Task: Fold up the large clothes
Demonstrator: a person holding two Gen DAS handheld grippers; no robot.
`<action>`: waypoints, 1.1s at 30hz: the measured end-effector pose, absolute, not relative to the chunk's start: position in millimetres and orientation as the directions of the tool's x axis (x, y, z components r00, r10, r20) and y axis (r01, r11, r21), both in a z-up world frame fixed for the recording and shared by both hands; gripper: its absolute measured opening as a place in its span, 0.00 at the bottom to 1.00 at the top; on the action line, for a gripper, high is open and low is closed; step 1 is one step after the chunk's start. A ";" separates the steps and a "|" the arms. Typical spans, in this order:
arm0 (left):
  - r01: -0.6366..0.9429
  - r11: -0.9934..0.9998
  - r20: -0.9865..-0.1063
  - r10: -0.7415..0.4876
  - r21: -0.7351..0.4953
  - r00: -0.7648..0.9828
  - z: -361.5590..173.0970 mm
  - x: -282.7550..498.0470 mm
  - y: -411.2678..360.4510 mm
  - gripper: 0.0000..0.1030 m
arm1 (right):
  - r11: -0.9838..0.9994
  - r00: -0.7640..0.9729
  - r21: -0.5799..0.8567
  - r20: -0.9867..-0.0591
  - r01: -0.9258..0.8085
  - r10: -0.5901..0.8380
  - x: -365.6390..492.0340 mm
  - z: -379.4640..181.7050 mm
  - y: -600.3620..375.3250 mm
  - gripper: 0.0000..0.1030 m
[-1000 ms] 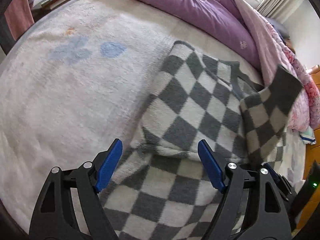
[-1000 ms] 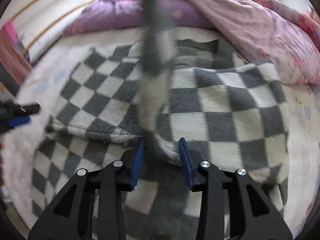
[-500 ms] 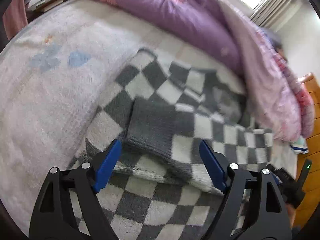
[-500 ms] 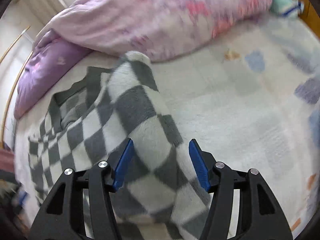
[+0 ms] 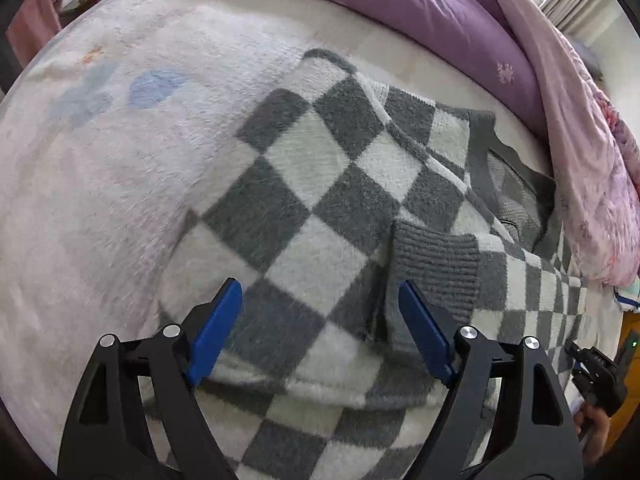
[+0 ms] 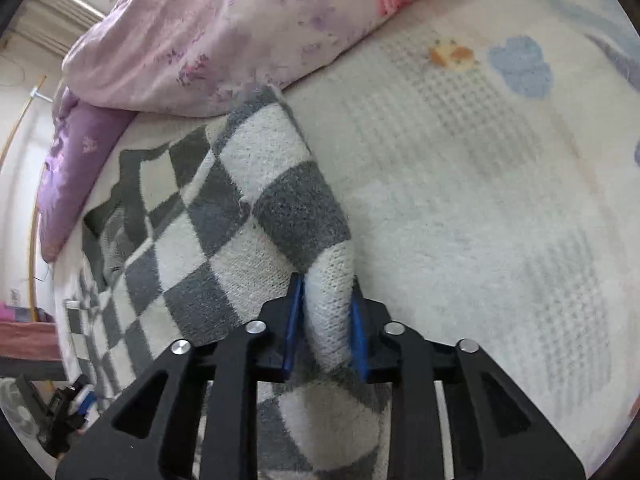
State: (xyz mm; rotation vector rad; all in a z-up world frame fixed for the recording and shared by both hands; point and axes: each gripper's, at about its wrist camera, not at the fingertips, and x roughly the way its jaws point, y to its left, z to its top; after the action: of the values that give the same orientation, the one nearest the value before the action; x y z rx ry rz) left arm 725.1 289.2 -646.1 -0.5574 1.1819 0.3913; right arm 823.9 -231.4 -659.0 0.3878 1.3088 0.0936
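The grey-and-white checked sweater (image 5: pixel 304 200) lies partly folded on the fleece-covered bed (image 5: pixel 100 168) beside a purple duvet (image 5: pixel 420 4), with the left tool (image 5: pixel 320 320) spread apart above it and the right tool (image 6: pixel 326 320) clamped on a rolled fold of its knit.

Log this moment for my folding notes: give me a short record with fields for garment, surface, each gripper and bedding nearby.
garment: checkered sweater, grey and white, lying partly folded
cuff: grey ribbed cuff resting on the sweater
surface: pale fleece blanket
left gripper: open, above the sweater
right gripper: shut on a sweater fold
bedding: purple quilt and pink floral quilt beyond the sweater
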 end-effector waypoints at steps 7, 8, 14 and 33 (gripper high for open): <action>-0.557 0.795 -0.936 -0.042 -0.242 0.348 -642.1 747.3 314.1 0.79 | 0.902 0.249 0.368 -0.917 0.225 0.312 824.1 -665.0 -247.1 0.58; -0.553 0.794 -0.932 -0.049 -0.255 0.359 -638.7 750.7 318.9 0.79 | 0.902 0.259 0.378 -0.911 0.208 0.322 824.8 -659.1 -244.9 0.58; -0.520 0.827 -0.934 -0.015 -0.212 0.357 -629.3 784.5 349.9 0.81 | 0.892 0.317 0.424 -0.877 0.154 0.362 850.3 -634.8 -226.1 0.65; -0.483 0.856 -0.971 -0.079 -0.182 0.226 -683.5 864.3 394.0 0.88 | 0.847 0.247 0.468 -0.877 0.252 0.411 935.1 -674.3 -209.0 0.67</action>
State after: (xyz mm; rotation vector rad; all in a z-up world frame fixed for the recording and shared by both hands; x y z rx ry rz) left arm 864.3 394.0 -683.5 -0.5061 1.3277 0.2953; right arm 935.1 -209.0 -674.3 0.5947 1.3405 0.1179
